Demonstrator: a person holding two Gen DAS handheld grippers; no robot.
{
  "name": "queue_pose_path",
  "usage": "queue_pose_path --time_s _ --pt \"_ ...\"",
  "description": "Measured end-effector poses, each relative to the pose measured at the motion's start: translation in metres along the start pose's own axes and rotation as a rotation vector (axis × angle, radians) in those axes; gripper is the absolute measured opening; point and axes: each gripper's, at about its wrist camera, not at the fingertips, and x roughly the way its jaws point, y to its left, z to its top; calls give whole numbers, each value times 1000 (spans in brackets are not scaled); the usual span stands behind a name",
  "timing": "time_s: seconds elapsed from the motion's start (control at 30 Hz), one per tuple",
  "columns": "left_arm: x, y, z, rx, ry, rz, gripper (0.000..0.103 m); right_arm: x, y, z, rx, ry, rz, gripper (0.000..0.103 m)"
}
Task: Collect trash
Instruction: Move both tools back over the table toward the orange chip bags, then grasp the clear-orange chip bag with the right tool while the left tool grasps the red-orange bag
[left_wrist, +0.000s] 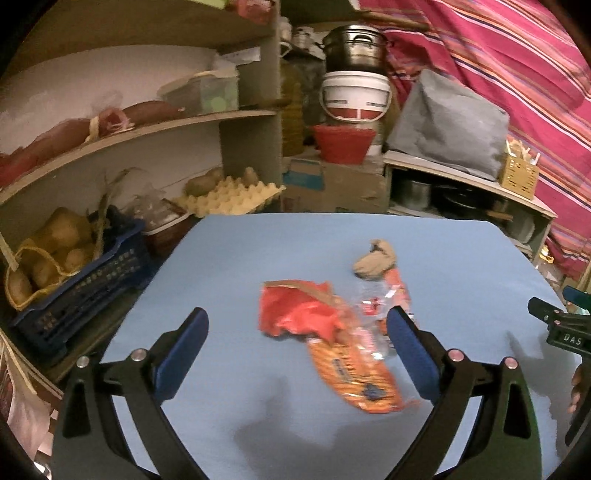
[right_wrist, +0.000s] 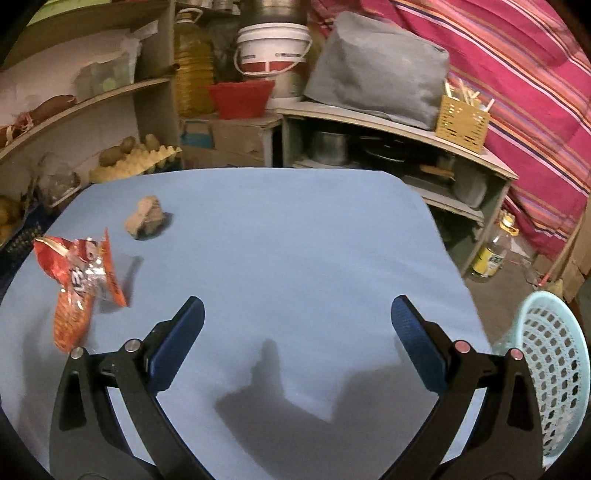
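On the blue table (left_wrist: 229, 266) lie an orange-red snack wrapper (left_wrist: 314, 317) with clear plastic and a long orange packet (left_wrist: 354, 376), and a crumpled brown paper ball (left_wrist: 373, 260) behind them. My left gripper (left_wrist: 295, 325) is open and empty, hovering just before the wrappers. In the right wrist view the wrappers (right_wrist: 79, 273) and the paper ball (right_wrist: 146, 218) lie at the left. My right gripper (right_wrist: 295, 317) is open and empty over bare table. A light blue mesh basket (right_wrist: 554, 369) stands at the table's right edge.
Shelves (left_wrist: 147, 129) with potatoes, an egg tray (left_wrist: 229, 195) and a dark blue crate (left_wrist: 85, 280) stand left. Buckets (left_wrist: 354, 96), a red tub, a low shelf with pots and a striped cloth are behind. A bottle (right_wrist: 493, 254) stands on the floor at right.
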Motion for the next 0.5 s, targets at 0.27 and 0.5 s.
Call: queue_pose_path --time_s 0.27,0.5 --pt "13 52 4 -80 9 38 95 2 33 7 -23 -19 24 98" --pt "25 85 3 -111 19 91 95 1 51 9 -37 -21 39 98"
